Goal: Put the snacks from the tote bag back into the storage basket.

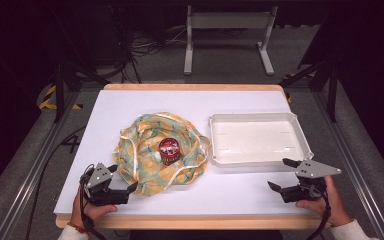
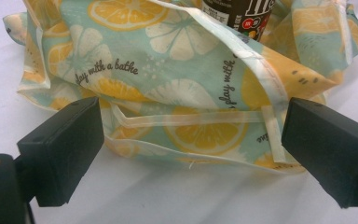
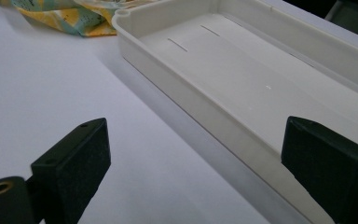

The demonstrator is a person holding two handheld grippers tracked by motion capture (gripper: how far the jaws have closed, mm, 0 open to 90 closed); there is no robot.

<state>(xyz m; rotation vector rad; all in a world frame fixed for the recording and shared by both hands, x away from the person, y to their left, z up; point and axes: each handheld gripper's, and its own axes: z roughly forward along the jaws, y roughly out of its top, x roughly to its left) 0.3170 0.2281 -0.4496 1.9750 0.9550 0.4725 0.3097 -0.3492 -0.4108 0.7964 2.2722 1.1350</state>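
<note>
The lemon-print cloth bag (image 1: 155,152) lies crumpled left of centre on the bench (image 1: 130,102), a small red-lidded jar (image 1: 169,149) sitting in its folds, with the white tray (image 1: 300,134) to its right. The left tool (image 1: 126,186) stands wide and empty at the bag's near edge; it should probably nip the hem (not the loose drawstring). The right tool (image 1: 280,175), also wide, waits by the tray's near rim.

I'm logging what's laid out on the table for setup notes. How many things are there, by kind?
Patterned cloth bag: 1
Candy jar, standing in the bag: 1
White tray: 1
Total: 3
</note>
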